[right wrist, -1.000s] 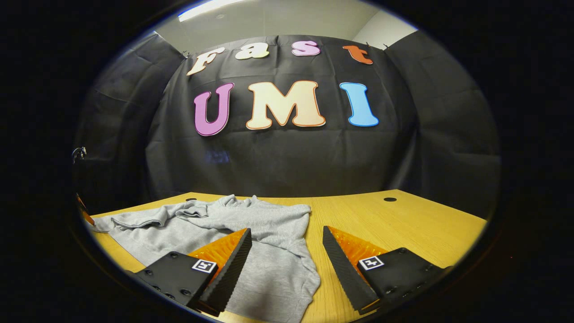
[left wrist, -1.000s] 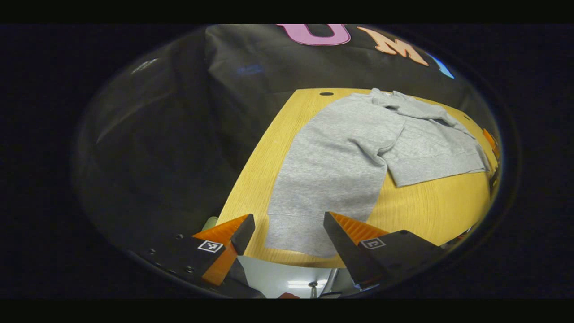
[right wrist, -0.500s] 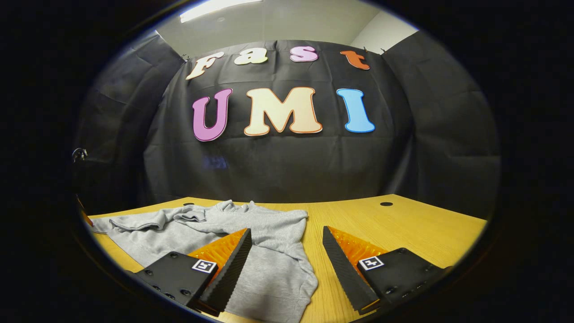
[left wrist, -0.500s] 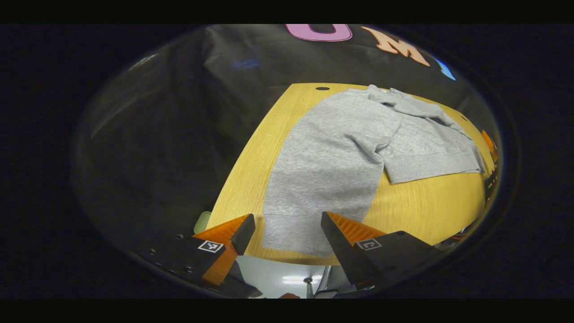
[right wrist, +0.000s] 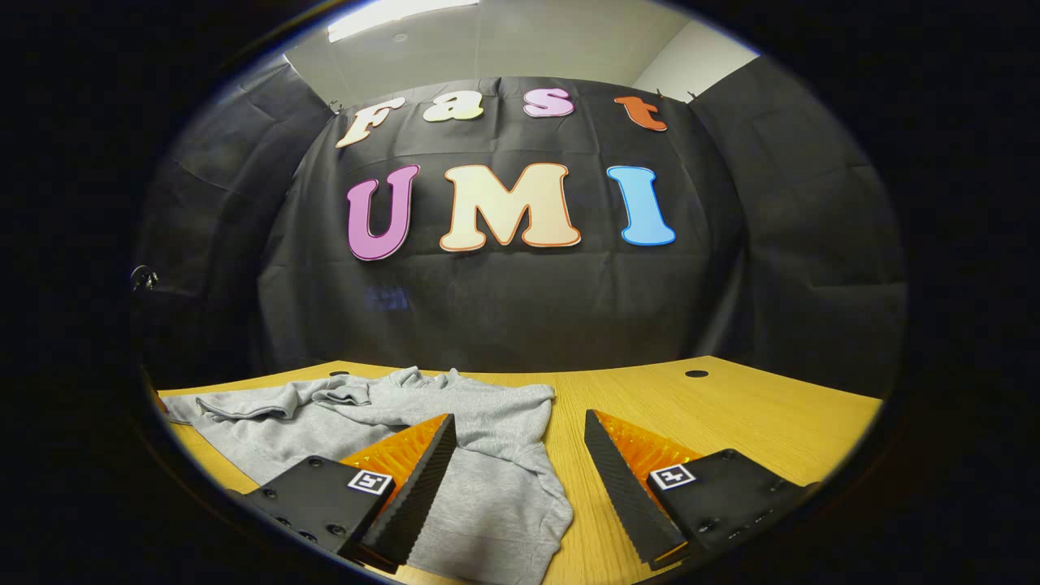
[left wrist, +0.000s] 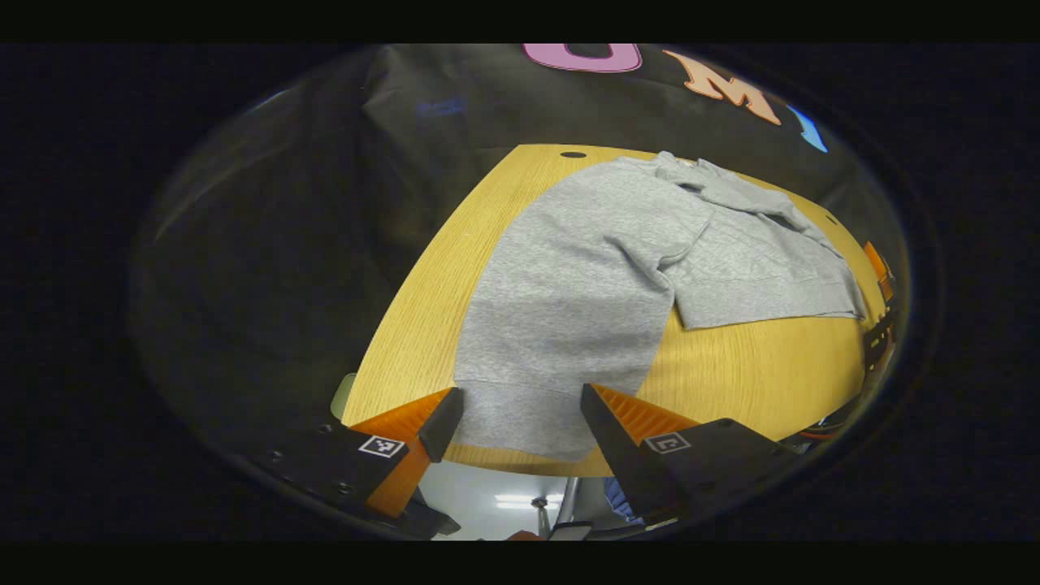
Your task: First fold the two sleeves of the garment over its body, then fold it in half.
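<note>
A grey sweatshirt lies spread on the wooden table, its collar toward the far wall. One long sleeve runs toward me, its cuff at the table's near edge. My left gripper is open, its fingers either side of that cuff and a little above it. In the right gripper view the sweatshirt lies rumpled at the left of the table. My right gripper is open above the garment's near right edge, holding nothing.
Cable holes sit near the table's far edge. The black booth wall stands close behind the table. Bare wood lies to the right of the garment. Below the near table edge, floor and a chair base show.
The left gripper has come closer to the sleeve cuff, which now sits between its fingers. The right gripper has tilted slightly; the garment has not moved.
</note>
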{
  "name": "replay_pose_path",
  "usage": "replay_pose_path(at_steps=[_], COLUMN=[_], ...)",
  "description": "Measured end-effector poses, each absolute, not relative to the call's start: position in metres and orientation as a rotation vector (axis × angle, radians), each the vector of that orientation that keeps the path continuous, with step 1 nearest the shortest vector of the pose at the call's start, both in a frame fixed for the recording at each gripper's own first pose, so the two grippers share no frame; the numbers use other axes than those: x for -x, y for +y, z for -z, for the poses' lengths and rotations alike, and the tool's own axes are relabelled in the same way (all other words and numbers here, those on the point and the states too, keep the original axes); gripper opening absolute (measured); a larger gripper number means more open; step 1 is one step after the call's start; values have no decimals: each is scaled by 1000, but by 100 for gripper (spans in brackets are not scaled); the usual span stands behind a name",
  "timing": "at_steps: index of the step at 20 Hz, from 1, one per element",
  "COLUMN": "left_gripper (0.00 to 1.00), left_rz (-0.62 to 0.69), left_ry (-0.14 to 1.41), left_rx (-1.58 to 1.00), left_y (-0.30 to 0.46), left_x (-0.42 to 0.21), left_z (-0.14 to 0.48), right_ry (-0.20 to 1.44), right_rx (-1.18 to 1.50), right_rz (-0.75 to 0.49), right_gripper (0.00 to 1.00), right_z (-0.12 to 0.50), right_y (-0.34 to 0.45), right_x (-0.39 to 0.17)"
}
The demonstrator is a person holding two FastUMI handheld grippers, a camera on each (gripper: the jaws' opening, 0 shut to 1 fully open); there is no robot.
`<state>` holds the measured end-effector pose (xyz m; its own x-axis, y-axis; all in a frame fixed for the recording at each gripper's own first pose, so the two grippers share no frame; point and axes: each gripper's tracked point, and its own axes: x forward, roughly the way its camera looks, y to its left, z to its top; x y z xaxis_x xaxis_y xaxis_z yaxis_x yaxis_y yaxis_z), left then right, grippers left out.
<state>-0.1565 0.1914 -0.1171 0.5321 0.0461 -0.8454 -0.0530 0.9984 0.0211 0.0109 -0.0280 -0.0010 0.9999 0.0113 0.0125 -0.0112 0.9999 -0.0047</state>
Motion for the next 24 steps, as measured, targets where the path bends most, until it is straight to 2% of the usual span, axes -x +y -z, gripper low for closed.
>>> replay_pose_path(at_steps=[5, 7, 9, 12, 14, 15, 16, 17, 20, 24], left_gripper=[95, 93, 87, 73, 58, 43, 34, 15, 5, 2], left_rz=[-52, -44, -40, -49, -31, -11, -10, -21, -27, -37], left_ry=[1025, 1030, 1025, 1009, 999, 996, 998, 990, 942, 862], left_rx=[56, 56, 61, 82, 100, 112, 113, 125, 165, 179], left_y=[190, 187, 183, 177, 168, 163, 160, 160, 156, 152], left_x=[157, 156, 156, 156, 154, 153, 153, 152, 149, 142], left_z=[120, 120, 120, 120, 119, 118, 119, 118, 116, 101], right_ry=[-13, -13, -13, -13, -13, -13, -13, -14, -13, -12], right_rx=[5, 4, 4, 4, 3, 3, 3, 4, 4, 3], right_rz=[-12, -13, -17, -21, -25, -28, -29, -29, -29, -30], right_gripper=[99, 99, 99, 99, 99, 99, 99, 99, 99, 99], right_z=[2, 2, 2, 1, 1, 1, 1, 1, 1, 1], right_y=[-29, -28, -28, -26, -24, -24, -23, -23, -23, -24], right_x=[-10, -11, -10, -9, -9, -9, -9, -9, -9, -9])
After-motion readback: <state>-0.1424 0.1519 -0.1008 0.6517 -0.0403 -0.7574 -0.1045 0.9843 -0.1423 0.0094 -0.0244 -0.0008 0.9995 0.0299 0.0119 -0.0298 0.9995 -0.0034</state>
